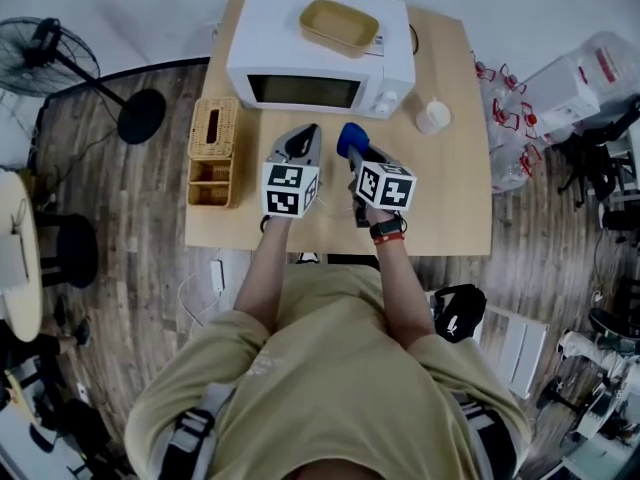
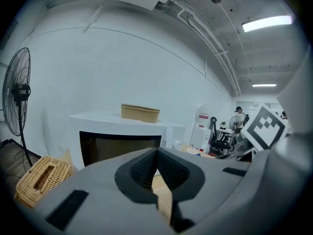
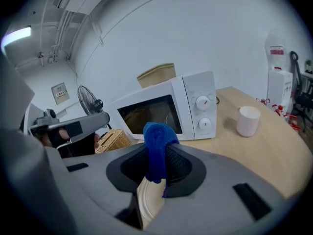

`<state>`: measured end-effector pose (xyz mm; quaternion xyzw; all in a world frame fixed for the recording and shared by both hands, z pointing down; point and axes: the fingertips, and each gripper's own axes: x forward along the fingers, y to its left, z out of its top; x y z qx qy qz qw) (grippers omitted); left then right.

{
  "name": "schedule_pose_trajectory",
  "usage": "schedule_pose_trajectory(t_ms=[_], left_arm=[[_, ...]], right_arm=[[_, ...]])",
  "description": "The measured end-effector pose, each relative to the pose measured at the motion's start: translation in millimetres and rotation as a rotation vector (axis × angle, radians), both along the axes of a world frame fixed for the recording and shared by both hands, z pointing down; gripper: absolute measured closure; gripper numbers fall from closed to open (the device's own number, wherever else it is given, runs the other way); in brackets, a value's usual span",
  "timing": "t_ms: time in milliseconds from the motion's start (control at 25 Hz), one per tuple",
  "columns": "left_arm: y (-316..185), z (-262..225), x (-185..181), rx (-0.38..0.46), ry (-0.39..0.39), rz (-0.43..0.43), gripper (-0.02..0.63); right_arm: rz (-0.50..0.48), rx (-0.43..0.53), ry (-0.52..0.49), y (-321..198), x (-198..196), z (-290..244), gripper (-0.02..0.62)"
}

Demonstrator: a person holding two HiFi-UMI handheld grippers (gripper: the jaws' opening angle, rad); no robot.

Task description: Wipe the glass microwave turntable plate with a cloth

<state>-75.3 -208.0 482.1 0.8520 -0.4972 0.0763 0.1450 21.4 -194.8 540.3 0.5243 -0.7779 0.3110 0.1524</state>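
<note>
While the person in a tan shirt stands at the near edge of the wooden table, both forearms reach forward over it, and a dark watch with a red band sits on the right wrist. Held side by side above the middle of the table, the two tools do not touch. The left gripper has its jaws brought together at the tips, with nothing between them. The right gripper is clamped on a folded blue cloth that sticks up past the jaw tips. From the grippers, a wicker organiser with open compartments lies at 9 o'clock, and a wicker tissue box lies just beyond it at 10 o'clock. A white cup stands at 2 o'clock, near the right front corner of the white microwave. The microwave sits at 12 o'clock at the far edge of the table, its door closed and its two knobs on the right. Behind the dark door window a pale curved edge shows dimly; whether that is the glass turntable plate I cannot tell. A shallow tan tray rests on top of the microwave. Off the table, at 10 o'clock on the wooden floor, stands a black pedestal fan
</note>
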Motion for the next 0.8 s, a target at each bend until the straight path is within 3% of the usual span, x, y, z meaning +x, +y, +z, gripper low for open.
schedule_pose_trajectory(t_ms=[800], left_arm=[[-45,55,-15,-0.093,-0.019,-0.062,0.588]], right_arm=[[-0.138,-0.238,-0.086,-44,-46,98,0.503]])
